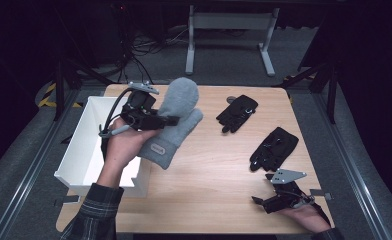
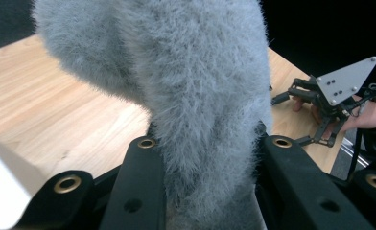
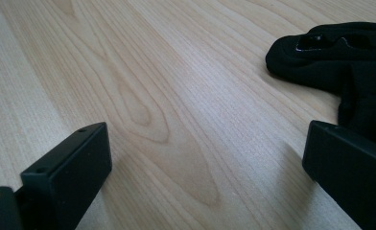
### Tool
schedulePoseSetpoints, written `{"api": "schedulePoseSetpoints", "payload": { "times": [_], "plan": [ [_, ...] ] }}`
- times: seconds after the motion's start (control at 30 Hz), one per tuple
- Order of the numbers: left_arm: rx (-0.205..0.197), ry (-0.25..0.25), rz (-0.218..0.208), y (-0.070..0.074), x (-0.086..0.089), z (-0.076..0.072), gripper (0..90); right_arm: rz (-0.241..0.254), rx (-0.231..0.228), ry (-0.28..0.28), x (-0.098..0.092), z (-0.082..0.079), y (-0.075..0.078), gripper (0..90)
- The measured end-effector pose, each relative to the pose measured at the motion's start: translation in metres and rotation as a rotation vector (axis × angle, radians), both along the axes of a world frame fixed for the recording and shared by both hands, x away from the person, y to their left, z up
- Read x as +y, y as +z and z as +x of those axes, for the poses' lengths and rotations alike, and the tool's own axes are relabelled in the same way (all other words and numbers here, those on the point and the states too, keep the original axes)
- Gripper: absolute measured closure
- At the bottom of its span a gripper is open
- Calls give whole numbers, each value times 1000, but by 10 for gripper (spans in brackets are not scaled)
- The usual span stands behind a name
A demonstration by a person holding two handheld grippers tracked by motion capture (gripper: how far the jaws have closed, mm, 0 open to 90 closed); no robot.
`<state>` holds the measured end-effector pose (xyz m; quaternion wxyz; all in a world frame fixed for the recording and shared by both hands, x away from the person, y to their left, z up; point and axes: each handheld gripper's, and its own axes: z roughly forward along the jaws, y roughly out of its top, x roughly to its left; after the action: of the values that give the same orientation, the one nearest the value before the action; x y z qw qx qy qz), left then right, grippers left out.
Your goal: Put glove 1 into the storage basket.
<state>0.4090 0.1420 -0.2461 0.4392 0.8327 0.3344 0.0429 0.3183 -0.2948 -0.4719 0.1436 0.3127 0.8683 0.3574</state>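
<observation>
A fuzzy grey mitten [image 1: 176, 117] hangs lifted above the left part of the wooden table [image 1: 214, 165], beside a white box [image 1: 91, 145]. My left gripper [image 1: 166, 120] is shut on the grey mitten [image 2: 195, 96], whose fleece is squeezed between the two black jaws. Two black gloves lie on the table: one [image 1: 237, 113] at the back middle, one [image 1: 274, 148] at the right. My right gripper [image 1: 260, 201] rests low at the front right corner, open, its jaws wide apart over bare wood. The nearer black glove [image 3: 339, 57] lies just beyond its right jaw.
The white box is open-topped and stands at the table's left edge, under my left forearm. In the left gripper view my right gripper [image 2: 320, 115] shows far off with its grey plate. A white desk frame [image 1: 229, 35] stands on the floor behind.
</observation>
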Motion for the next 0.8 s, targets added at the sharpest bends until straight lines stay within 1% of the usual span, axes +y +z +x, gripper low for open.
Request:
{"api": "schedulePoseSetpoints", "payload": {
  "times": [0.13, 0.23, 0.27, 0.3, 0.37, 0.5, 0.6, 0.63, 0.67, 0.7, 0.8],
  "plan": [
    [-3, 32, -13, 5, 14, -1, 721, 0, 1, -1, 0, 0, 0, 33],
    [-9, 50, -10, 8, 25, -1, 721, 1, 1, -1, 0, 0, 0, 33],
    [-4, 65, -20, 9, 29, -2, 721, 0, 1, -1, 0, 0, 0, 33],
    [-5, 68, -18, 9, 32, -2, 721, 0, 1, -1, 0, 0, 0, 33],
    [-6, 88, -23, 11, 40, -3, 721, 0, 1, -2, 0, 0, 0, 33],
    [-7, 123, -19, 14, 58, -4, 721, 0, 1, -2, 0, 0, 0, 33],
    [-7, 146, -18, 13, 70, -4, 721, 1, 2, -3, 0, 0, 0, 33],
    [-4, 154, -24, 12, 74, -5, 721, 1, 2, -3, 0, 0, 0, 33],
    [1, 167, -29, 10, 78, -5, 721, 0, 2, -4, 0, 0, 0, 33],
    [-1, 170, -28, 9, 82, -5, 721, 1, 2, -4, 0, 0, 0, 33],
    [9, 186, -32, 4, 91, -6, 721, 1, 2, -5, 0, 0, 0, 33]
  ]
}}
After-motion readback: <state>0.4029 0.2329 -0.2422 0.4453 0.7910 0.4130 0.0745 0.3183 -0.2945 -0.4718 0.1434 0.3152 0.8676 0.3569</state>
